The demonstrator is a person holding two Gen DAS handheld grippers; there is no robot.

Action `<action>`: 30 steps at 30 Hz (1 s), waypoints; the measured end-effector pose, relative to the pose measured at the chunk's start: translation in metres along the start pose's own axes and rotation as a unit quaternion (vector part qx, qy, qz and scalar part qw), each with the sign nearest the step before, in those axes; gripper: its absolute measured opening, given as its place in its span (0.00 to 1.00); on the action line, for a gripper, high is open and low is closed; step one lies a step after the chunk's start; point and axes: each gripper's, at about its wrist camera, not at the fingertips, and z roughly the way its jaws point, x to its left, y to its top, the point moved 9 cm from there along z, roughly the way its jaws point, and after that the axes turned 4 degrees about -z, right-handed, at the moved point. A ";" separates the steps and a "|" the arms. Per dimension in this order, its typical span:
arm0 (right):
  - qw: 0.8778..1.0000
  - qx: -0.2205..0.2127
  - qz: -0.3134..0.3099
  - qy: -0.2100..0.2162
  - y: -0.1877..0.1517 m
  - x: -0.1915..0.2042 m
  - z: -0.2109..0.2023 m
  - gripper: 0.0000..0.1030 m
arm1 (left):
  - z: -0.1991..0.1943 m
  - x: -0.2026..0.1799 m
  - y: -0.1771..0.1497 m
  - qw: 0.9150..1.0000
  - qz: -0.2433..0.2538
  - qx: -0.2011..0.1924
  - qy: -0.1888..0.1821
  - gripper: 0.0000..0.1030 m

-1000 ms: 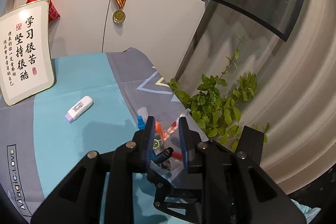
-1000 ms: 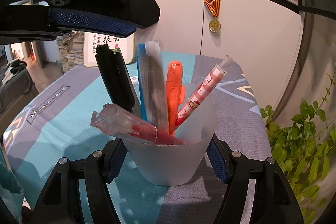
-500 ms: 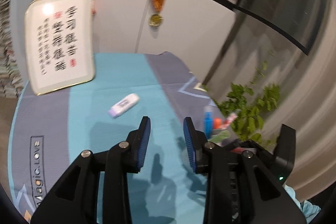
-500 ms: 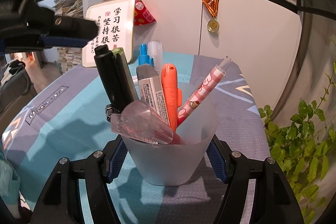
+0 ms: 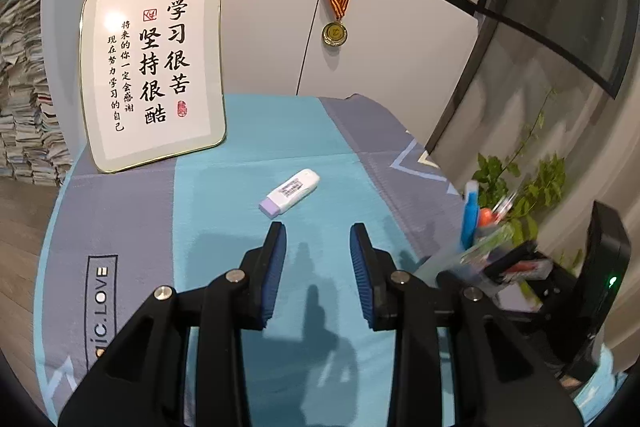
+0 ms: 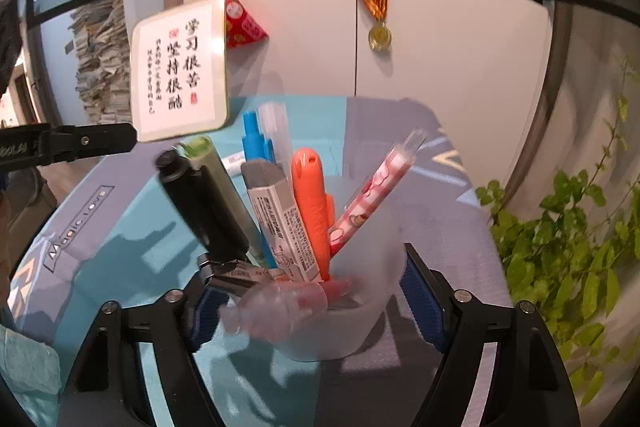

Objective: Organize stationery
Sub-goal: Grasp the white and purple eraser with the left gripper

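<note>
Lying just ahead of the left gripper (image 5: 318,259), whose empty jaws had just been opening, the correction tape (image 5: 289,193) slanted across their line on the tablecloth (image 5: 224,195); the right gripper (image 6: 308,301) was clamped on the cup (image 6: 352,323).

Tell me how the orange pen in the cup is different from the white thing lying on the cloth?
The orange pen stands nearly upright in the frosted cup, among other pens; the white correction tape lies flat and alone on the cloth. The pen is orange all over; the tape is white with a purple end. Neither is in a gripper.
</note>
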 end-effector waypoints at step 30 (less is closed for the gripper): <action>1.000 -0.024 0.001 0.001 0.041 -0.024 0.049 0.69 | 0.157 0.008 0.031 0.986 0.149 0.081 0.004 0.48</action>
